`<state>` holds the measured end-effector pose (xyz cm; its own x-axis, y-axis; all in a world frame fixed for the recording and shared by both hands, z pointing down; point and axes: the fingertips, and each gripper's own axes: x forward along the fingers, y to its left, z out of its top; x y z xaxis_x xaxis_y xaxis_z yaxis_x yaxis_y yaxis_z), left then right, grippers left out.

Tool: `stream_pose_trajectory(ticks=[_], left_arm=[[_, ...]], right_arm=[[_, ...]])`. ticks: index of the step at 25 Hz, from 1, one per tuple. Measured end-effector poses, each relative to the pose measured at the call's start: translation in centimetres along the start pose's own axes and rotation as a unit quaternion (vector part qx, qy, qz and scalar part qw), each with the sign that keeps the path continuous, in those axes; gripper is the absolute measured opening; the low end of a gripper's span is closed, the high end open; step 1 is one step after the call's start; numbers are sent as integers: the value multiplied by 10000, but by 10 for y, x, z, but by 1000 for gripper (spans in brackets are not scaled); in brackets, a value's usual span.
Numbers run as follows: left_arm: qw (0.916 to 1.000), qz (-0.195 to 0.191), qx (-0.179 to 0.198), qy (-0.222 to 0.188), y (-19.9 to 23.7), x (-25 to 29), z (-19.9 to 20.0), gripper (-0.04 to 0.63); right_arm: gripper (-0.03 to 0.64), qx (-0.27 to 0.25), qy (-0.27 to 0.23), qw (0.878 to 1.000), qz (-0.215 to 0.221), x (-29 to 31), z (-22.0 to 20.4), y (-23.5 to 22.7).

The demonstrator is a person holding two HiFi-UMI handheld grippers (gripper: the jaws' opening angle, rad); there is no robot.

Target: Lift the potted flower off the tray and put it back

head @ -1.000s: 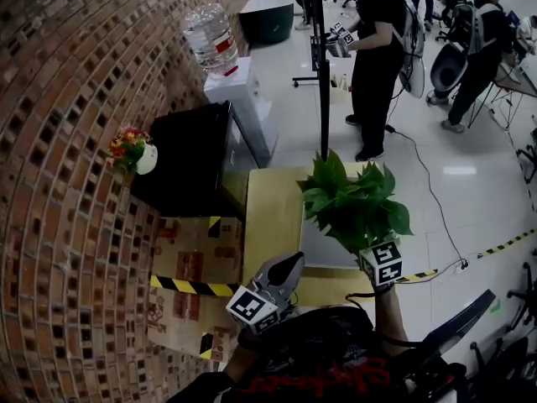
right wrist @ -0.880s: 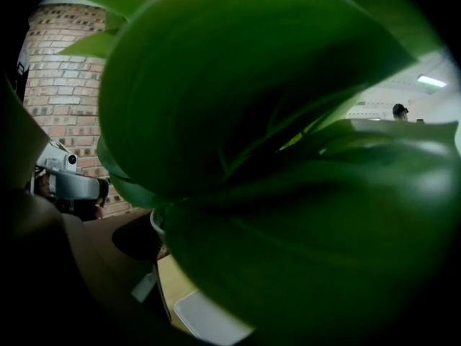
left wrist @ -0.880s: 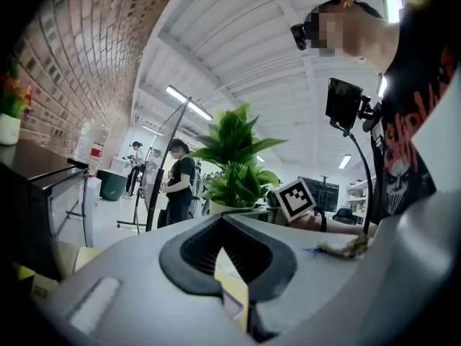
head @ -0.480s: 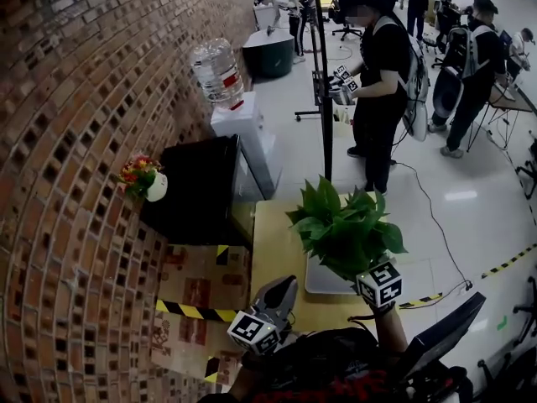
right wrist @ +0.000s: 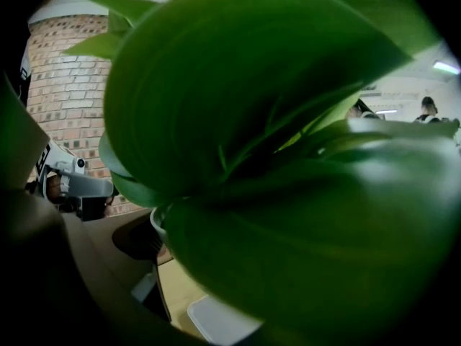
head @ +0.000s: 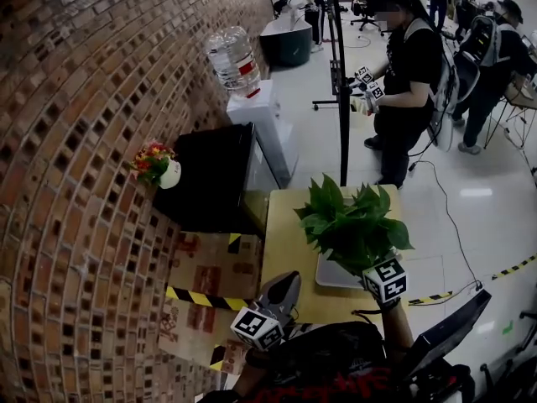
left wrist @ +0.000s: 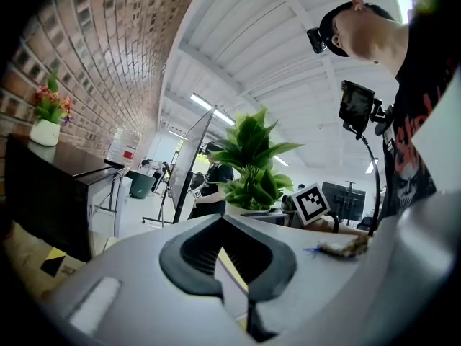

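The potted flower [head: 352, 225], a leafy green plant in a white pot, hangs just above the white tray [head: 329, 274] on the wooden table [head: 285, 242]. My right gripper [head: 376, 269] is shut on the pot, and the leaves hide its jaws in the head view. Leaves [right wrist: 274, 157] fill the right gripper view; only the pot rim [right wrist: 155, 225] and a corner of the tray [right wrist: 216, 321] show below them. My left gripper [head: 284, 285] hovers at the table's near edge, left of the plant, shut and holding nothing. The plant [left wrist: 248, 157] also shows in the left gripper view.
A black cabinet [head: 210, 175] carrying a small flower vase [head: 159, 164] stands against the brick wall. Behind it is a water dispenser [head: 252, 99]. Taped cardboard boxes [head: 205, 284] lie left of the table. A black pole [head: 342, 82] and a standing person [head: 407, 74] are beyond the table.
The head view has shifted, so the whole scene sits a little lower and to the right. The plant stays in the right gripper over the tray. The left gripper has hardly moved.
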<state>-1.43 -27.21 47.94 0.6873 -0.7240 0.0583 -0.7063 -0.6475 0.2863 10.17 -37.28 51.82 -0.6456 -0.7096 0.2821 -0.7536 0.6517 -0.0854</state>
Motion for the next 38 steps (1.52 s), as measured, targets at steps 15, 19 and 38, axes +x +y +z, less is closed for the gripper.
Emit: stream_pose_trajectory(ticks=[15, 19, 38], left_arm=[[9978, 76, 133, 638, -24, 34, -16, 2], [9973, 76, 172, 711, -35, 42, -22, 3], [9834, 1337, -214, 1208, -82, 28, -57, 2]], right_arm=[[535, 158, 421, 9989, -161, 20, -184, -28], [535, 461, 885, 9948, -191, 43, -235, -44], [541, 324, 1041, 9925, 553, 108, -265, -82]])
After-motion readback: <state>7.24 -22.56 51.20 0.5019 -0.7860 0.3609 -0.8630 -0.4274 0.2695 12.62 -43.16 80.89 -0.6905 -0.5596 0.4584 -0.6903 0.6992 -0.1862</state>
